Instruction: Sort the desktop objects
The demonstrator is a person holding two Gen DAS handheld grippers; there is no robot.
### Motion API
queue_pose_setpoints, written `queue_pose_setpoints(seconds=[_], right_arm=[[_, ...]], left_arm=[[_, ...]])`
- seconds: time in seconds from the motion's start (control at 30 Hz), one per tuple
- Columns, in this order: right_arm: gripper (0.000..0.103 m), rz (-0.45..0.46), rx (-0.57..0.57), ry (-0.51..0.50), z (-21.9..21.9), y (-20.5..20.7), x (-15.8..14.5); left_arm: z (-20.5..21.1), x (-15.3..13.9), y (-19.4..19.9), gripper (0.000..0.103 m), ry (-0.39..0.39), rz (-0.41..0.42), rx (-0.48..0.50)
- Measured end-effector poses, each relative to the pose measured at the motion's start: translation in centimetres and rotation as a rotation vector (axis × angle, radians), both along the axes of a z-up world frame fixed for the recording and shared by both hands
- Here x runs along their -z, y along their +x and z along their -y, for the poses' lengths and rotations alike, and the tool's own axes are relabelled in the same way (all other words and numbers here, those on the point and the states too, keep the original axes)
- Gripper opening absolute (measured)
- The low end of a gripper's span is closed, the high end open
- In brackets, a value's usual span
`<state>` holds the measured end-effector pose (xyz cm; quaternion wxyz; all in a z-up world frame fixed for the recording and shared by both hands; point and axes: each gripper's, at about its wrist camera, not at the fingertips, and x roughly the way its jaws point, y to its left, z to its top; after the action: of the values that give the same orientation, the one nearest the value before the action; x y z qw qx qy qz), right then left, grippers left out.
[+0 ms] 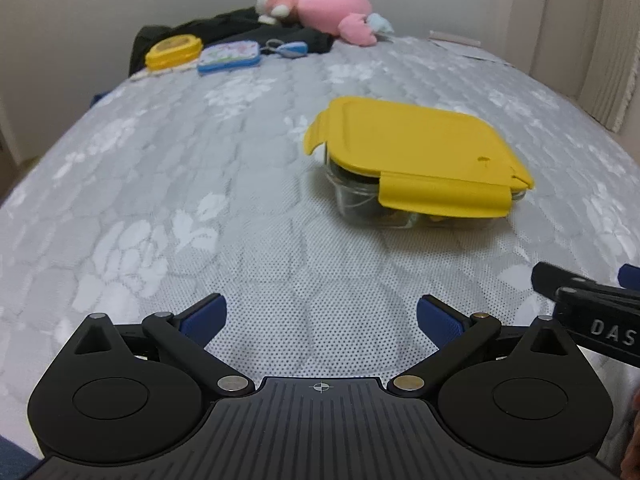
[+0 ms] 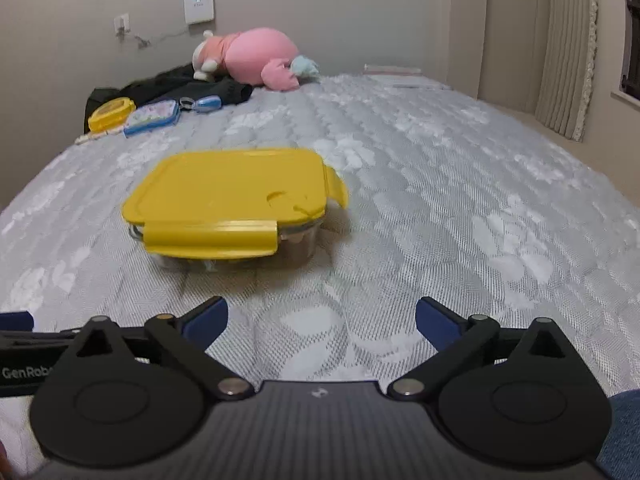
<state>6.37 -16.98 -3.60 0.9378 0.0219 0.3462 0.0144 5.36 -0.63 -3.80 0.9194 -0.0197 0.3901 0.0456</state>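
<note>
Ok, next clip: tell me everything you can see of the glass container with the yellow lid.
The glass container is a shallow clear box with rounded corners, something dark inside it. Its yellow lid, plastic by the look, sits on top with the near flap hanging down and a side flap flared outward, apparently unlatched. It rests flat on the grey patterned mattress, apart from other things; neither gripper touches it.
</note>
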Motion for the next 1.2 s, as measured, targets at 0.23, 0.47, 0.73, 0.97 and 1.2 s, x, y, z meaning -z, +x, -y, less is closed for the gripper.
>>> queue_pose_setpoints(seconds=[0.23, 0.47, 0.73, 0.97, 1.2], right_arm=[[0.102, -0.019, -0.022, -0.036, 0.1, -0.4, 0.3], [0.102, -0.030, -0.054, -0.063, 0.2, -1.5, 0.1], [0.102, -0.045, -0.044, -0.034, 0.6, -1.2, 0.4], [0.102, -0.040, -0.060, -0.031, 0.4, -1.3, 0.3], [0.102, -0.044, -0.059, -0.021, 0.6, -1.3, 0.2]], left_arm=[[0.5, -0.8, -0.7, 0.103, 0.022, 0.062, 0.013], [-1.0, -1.4, -0.8, 0.103, -0.046, 0.093, -0.047], [-1.6, -1.5, -0.6, 0.103, -0.082, 0.098, -0.065], [-1.4, -1.5, -0.7, 0.103, -0.071, 0.094, -0.050], [-1.7, -1.5, -0.8, 0.103, -0.097, 0.107, -0.049]])
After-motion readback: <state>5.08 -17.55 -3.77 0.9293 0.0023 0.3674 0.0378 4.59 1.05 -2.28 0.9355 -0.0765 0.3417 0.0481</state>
